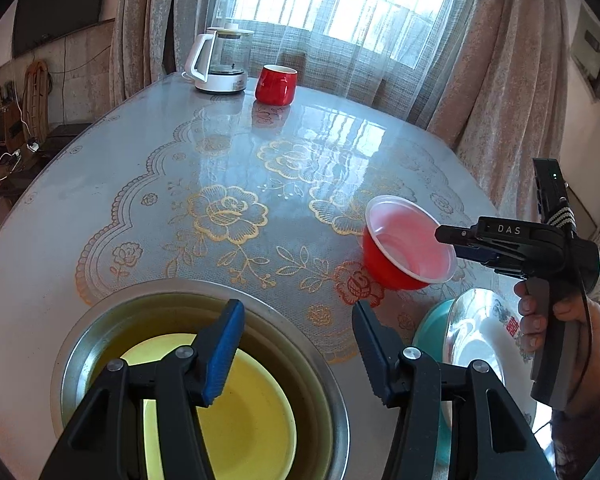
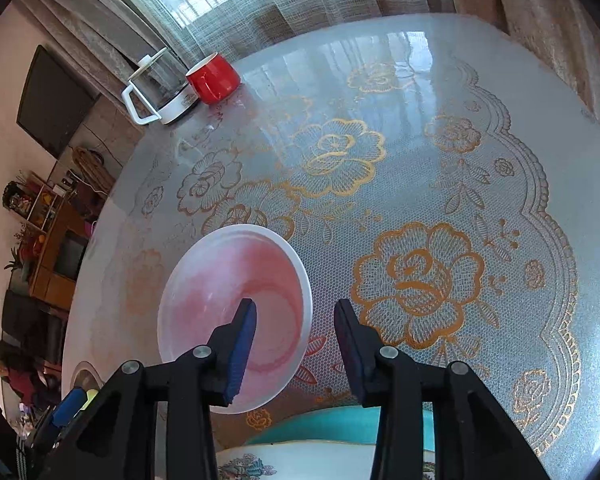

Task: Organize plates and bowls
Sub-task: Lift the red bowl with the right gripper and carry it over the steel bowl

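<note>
A red plastic bowl [image 1: 404,246] with a white inside lies tipped on the table, its mouth toward my right gripper [image 1: 446,236]. In the right wrist view the bowl [image 2: 228,304] is straddled at its right rim by my open right gripper [image 2: 296,340], one finger inside and one outside. My left gripper [image 1: 298,344] is open and empty above a yellow plate [image 1: 244,412] lying in a steel basin [image 1: 324,360]. A white patterned plate [image 1: 484,332] rests on a teal dish [image 1: 428,328] at the right; they also show in the right wrist view [image 2: 324,426].
A glass kettle [image 1: 220,62] and a red mug [image 1: 276,84] stand at the table's far edge by the curtained window. The table [image 1: 220,152] has a glossy lace-pattern cover. A cabinet and TV stand off the left side.
</note>
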Demonstrator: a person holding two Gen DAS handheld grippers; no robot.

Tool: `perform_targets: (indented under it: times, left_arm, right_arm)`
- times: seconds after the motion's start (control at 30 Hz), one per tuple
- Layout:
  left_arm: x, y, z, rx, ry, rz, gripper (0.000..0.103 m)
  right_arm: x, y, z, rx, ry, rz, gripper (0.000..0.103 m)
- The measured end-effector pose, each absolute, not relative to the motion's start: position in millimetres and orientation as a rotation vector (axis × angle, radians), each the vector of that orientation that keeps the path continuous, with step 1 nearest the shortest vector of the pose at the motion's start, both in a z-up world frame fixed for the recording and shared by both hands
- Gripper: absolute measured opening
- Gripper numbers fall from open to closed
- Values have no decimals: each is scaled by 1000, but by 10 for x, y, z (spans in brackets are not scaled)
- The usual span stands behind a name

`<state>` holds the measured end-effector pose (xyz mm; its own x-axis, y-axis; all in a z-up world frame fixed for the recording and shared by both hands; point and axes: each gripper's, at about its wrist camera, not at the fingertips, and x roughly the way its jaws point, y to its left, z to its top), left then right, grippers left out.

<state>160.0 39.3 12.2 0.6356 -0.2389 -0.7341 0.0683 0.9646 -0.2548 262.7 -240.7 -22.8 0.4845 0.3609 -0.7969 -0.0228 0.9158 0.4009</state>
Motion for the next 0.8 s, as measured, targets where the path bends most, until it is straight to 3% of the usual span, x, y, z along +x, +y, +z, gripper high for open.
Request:
perform_targets:
  times: [0.27, 0.37, 0.53, 0.8]
  left_arm:
    - [1869, 213, 162, -247, 898, -201, 61]
    - [1998, 126, 128, -264, 935, -208, 61]
    - [2186, 6, 20, -320, 1006, -209, 49]
    - [2353, -94, -86, -423, 1000, -256, 47]
  right_arm:
    - [2446, -2580, -113, 440, 959, 228, 41]
    - [2441, -2588, -129, 461, 962, 241, 36]
    - [2394, -2647, -178, 491, 972, 242, 34]
    - [2379, -2682, -233, 537, 978, 245, 29]
